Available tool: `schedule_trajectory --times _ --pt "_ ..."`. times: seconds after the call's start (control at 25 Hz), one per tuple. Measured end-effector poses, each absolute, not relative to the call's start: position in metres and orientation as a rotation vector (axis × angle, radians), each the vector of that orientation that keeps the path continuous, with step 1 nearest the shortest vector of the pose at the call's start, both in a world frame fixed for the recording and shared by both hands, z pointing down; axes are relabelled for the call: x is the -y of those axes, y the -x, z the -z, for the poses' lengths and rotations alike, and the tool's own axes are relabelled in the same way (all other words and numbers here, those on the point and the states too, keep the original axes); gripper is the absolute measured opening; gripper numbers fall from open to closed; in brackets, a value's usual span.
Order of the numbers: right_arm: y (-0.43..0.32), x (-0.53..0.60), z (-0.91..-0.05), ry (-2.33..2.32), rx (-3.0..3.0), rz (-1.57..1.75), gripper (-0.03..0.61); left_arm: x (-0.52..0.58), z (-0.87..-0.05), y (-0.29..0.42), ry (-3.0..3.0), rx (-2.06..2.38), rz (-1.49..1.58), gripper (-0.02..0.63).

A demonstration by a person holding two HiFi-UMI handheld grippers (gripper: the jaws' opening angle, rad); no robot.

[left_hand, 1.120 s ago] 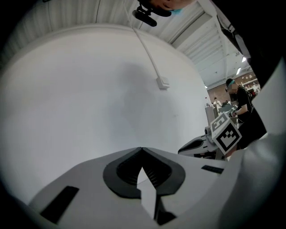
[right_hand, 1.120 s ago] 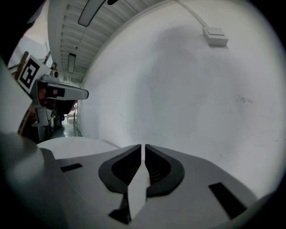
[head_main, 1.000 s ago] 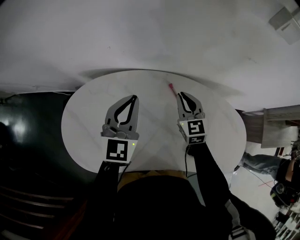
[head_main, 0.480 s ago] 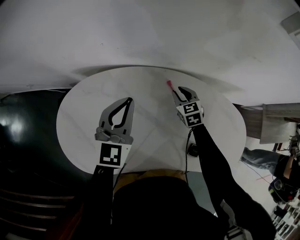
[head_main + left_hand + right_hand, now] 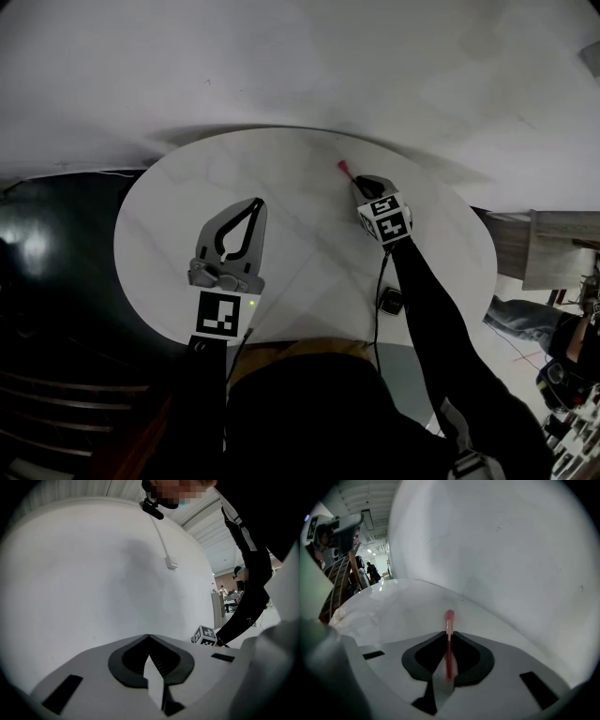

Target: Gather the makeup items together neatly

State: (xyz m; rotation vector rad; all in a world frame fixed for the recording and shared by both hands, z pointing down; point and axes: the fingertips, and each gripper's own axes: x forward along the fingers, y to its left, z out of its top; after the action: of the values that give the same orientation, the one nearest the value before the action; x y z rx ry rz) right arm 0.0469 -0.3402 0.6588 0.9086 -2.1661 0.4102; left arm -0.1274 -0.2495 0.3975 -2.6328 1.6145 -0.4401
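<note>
A round white counter [image 5: 178, 234] with faint marble veining stands against a plain white wall, seen from above. A person in dark sleeves holds a two-jaw gripper in each hand over it.

The right gripper [image 5: 361, 184] tilts down at the far side of the counter, toward its right. Its jaws have just been closing and now stand narrow, pinched on a thin red makeup stick [image 5: 345, 170]. In the right gripper view the stick [image 5: 449, 618] runs straight between the jaw tips, its pale pink rounded end poking out beyond them toward the counter's far edge.

The left gripper [image 5: 257, 202] is held nearly level over the counter's near left part, well apart from the stick. Its jaws are closed tip to tip, with nothing between them.
</note>
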Motion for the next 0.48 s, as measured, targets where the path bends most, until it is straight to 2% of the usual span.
schedule_trajectory --times 0.48 --pt "-0.029 0.298 -0.612 -1.061 2.235 -0.478 0.066 0.229 -0.392 0.128 2.682 -1.563 0.363 0.015"
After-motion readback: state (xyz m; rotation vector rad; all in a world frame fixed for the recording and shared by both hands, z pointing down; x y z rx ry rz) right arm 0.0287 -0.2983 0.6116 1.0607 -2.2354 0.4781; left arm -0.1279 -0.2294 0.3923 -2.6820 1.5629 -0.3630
